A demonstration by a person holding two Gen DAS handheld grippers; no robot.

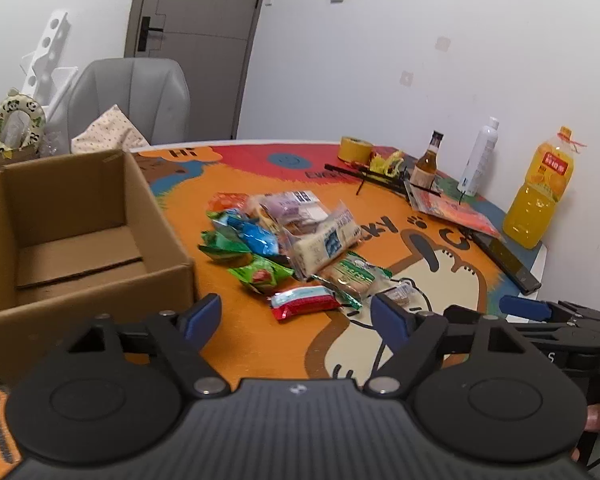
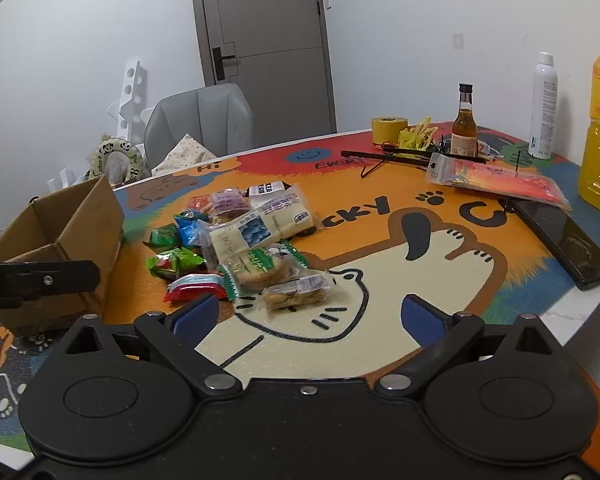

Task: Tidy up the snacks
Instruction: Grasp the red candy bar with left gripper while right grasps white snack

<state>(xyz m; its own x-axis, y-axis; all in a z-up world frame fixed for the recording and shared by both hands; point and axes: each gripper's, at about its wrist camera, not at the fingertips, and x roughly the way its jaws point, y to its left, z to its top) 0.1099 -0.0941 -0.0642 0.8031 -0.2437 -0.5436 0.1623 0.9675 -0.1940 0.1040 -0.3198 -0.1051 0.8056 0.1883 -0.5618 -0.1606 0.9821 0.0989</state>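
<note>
A pile of wrapped snacks (image 1: 284,240) lies mid-table on the cartoon mat; it also shows in the right wrist view (image 2: 240,240). A red and white pack (image 1: 304,301) and a clear cookie pack (image 2: 294,294) lie nearest me. An open, empty cardboard box (image 1: 72,232) stands at the left, also seen in the right wrist view (image 2: 60,240). My left gripper (image 1: 296,320) is open and empty, just short of the red pack. My right gripper (image 2: 308,316) is open and empty, just short of the cookie pack. Its fingers (image 1: 524,306) show at the left view's right edge.
At the back right stand an orange juice bottle (image 1: 540,196), a white spray bottle (image 1: 480,160), a small brown bottle (image 1: 426,164) and a yellow tape roll (image 1: 354,149). A red flat packet (image 2: 500,178) and a black phone (image 2: 564,240) lie at the right. A grey chair (image 1: 132,100) stands behind the table.
</note>
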